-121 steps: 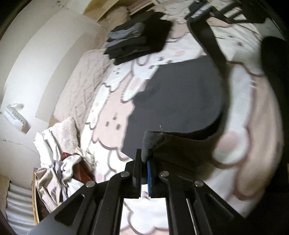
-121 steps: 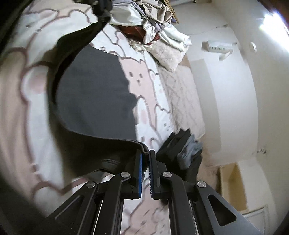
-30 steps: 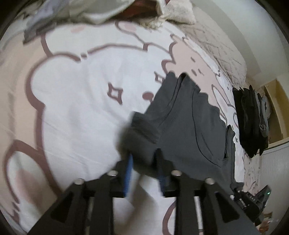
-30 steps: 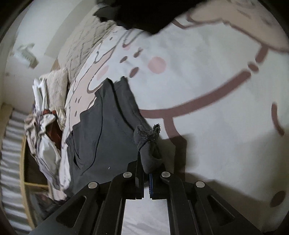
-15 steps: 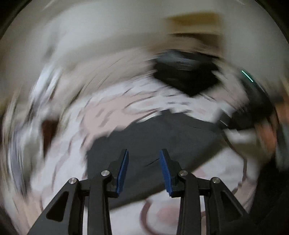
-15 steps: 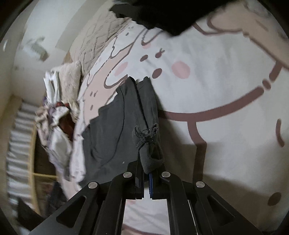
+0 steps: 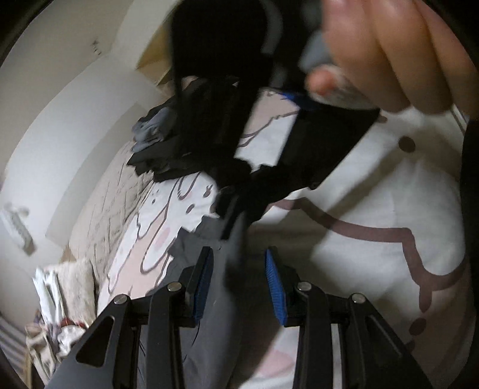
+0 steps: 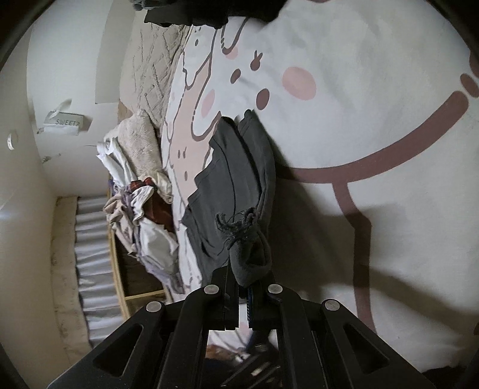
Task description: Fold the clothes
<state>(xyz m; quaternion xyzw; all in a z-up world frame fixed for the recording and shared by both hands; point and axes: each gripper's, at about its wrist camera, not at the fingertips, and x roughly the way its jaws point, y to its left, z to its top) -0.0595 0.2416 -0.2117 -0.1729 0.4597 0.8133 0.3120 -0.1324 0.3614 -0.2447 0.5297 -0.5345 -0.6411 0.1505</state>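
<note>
A dark grey garment point(image 8: 236, 176) lies folded lengthwise on the bed's bear-print cover point(image 8: 374, 98). My right gripper point(image 8: 243, 294) is shut on a bunched corner of the dark grey garment and holds it lifted. My left gripper point(image 7: 239, 281) is open, blue pads apart; a blurred hanging strip of the dark grey garment point(image 7: 230, 239) passes between the pads without being pinched. The right gripper's black body point(image 7: 314, 143) and the hand point(image 7: 389, 51) holding it fill the top of the left wrist view.
A stack of folded dark clothes point(image 7: 167, 143) sits near the quilted pillow end point(image 7: 113, 191); it also shows in the right wrist view point(image 8: 209, 12). A pile of unfolded light clothes point(image 8: 134, 203) lies at the bed's side. A tissue box point(image 8: 64, 122) sits on the ledge by the wall.
My left gripper has let go of the garment, opened and swung round towards the right gripper. My right gripper keeps its hold and has lifted and turned slightly.
</note>
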